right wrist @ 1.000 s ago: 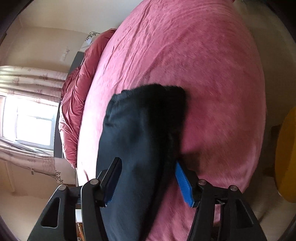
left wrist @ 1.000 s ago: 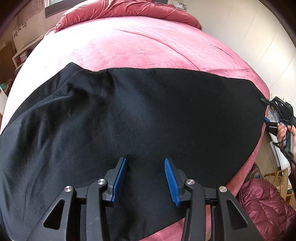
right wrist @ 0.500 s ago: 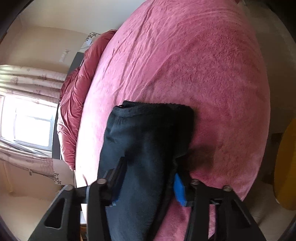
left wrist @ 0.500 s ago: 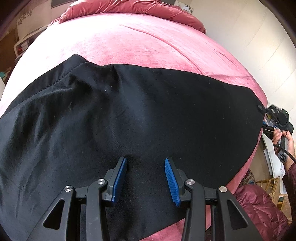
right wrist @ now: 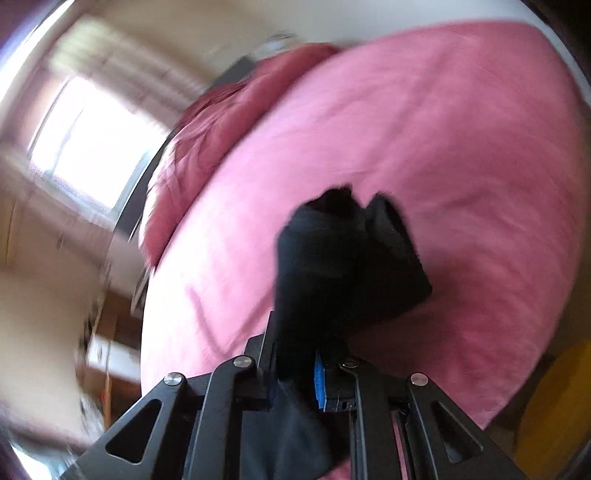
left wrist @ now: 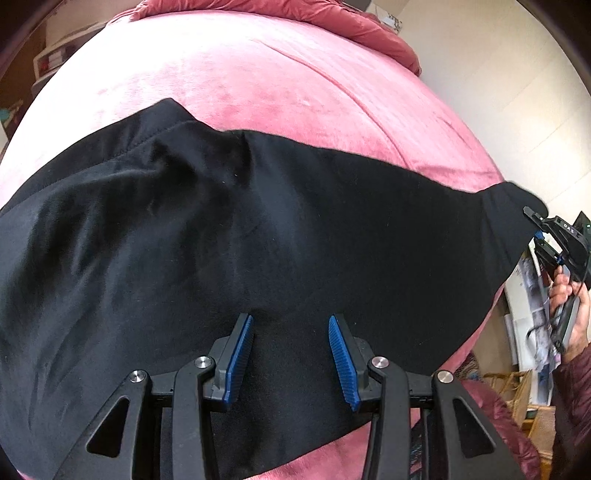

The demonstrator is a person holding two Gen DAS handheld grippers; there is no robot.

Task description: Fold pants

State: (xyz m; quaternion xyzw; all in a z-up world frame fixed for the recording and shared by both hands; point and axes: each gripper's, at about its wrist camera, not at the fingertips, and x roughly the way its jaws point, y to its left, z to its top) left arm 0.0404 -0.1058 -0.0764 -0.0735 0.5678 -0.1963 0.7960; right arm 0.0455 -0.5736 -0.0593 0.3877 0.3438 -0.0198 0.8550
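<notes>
Pants [left wrist: 258,236], black, lie spread across the pink bedspread [left wrist: 280,88], covering most of the near half of the bed in the left wrist view. Since half a second ago, my right gripper [right wrist: 295,376] has gone from straddling the leg end with its jaws apart to being clenched on it, and that end now stands bunched and lifted off the cover. The right wrist view is motion-blurred, so I judge the gripper is swinging as it lifts. In the left wrist view the same corner [left wrist: 517,199] is peaked upward at the far right, where it was lying flat before.

My left gripper [left wrist: 291,354] remains released, blue pads wide apart, poised over the near edge of the fabric; I cannot tell whether the pads touch the cloth.

I read this as the start of the fold: the leg end is secured and ready to carry across toward the waist side.

Surface: a soft, plush cover with a bunched red duvet [left wrist: 332,18] at the far end. Room: pale walls, a bright curtained window [right wrist: 92,144], and shelving at the left edge.
</notes>
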